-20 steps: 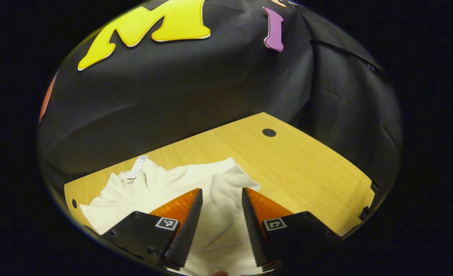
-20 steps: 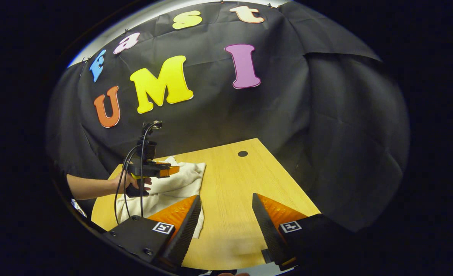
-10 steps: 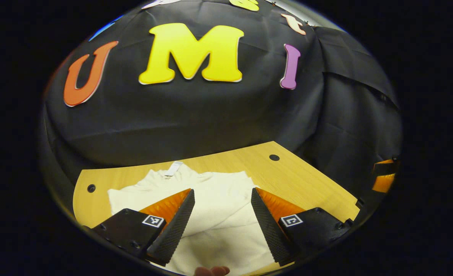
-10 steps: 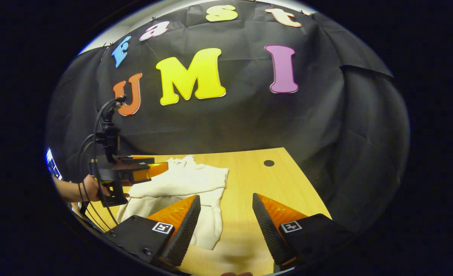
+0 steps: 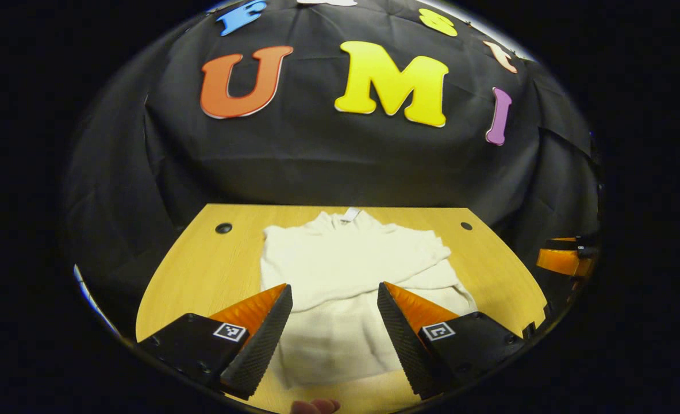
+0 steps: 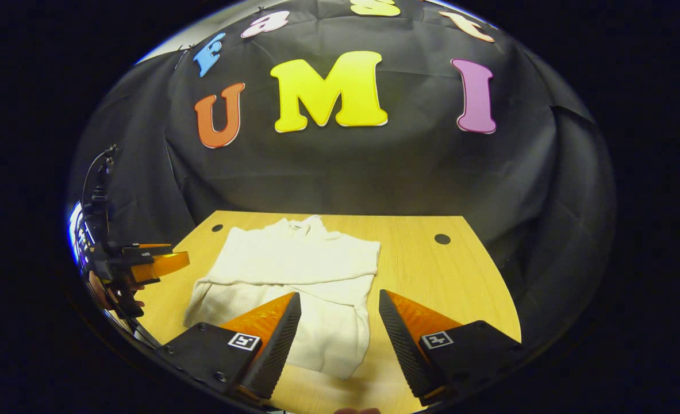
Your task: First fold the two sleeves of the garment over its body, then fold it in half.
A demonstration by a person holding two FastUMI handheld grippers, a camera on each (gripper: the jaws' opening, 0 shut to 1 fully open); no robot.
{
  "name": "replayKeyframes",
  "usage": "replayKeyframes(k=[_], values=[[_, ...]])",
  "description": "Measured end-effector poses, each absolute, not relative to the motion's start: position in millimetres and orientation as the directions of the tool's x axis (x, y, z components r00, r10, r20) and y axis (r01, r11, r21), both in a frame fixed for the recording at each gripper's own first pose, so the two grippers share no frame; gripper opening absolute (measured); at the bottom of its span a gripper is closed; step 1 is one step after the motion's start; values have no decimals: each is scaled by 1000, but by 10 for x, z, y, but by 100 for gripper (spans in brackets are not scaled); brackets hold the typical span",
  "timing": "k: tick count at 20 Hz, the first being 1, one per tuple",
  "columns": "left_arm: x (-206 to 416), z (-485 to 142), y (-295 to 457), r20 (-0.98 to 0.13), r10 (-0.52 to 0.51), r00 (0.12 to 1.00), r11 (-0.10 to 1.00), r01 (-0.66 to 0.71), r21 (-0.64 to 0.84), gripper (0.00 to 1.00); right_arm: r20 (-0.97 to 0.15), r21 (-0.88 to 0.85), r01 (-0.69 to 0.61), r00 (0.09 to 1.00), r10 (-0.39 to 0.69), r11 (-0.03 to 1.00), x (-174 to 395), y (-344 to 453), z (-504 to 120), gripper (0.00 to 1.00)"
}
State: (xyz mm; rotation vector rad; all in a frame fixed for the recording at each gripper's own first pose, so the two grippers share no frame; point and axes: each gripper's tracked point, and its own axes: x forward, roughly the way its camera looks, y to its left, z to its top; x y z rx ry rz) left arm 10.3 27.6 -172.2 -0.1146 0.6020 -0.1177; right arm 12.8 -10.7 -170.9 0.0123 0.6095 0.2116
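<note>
— Cream-white cloth: where does it lie for me?

— Your garment (image 5: 351,282) is spread flat on the wooden table (image 5: 202,270), with its collar at the far edge by the black booth wall. Both sleeves seem to lie folded across the body, forming a band over the chest. The lower body extends toward you.

— And my left gripper?

— In the left gripper view, your left gripper (image 5: 334,313) hangs above the near hem. Its jaws stand wide apart, holding nothing. The left finger sits over the garment's left edge and bare wood. The right finger sits over the lower right corner. Cloth shows in the gap between them.

— And the right one?

— In the right gripper view, your right gripper (image 6: 340,322) is also parted and empty. The garment (image 6: 294,287) lies to the left of centre. Its left finger overlaps the lower right part of the cloth. Its right finger is over bare table (image 6: 431,270), apart from the fabric. At the far left edge, your left gripper (image 6: 156,263) shows beside the table, held in your hand (image 6: 101,290).
</note>
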Motion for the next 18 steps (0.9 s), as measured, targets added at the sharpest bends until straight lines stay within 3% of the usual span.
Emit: replayKeyframes(k=[3,11,18], values=[[-239,-2025,511,-633,-146,760,980,26,-196,95,-634,83,-157,754,174,984,1,-197,-1974,91],[-843,-2732,833,-770,-196,607,966,-13,-257,98,-789,68,-53,608,87,996,-419,-577,-2682,91],[-964,-3169,730,-811,-326,486,896,-114,-428,98,-873,65,6,485,54,998,-680,-650,-3202,90]])
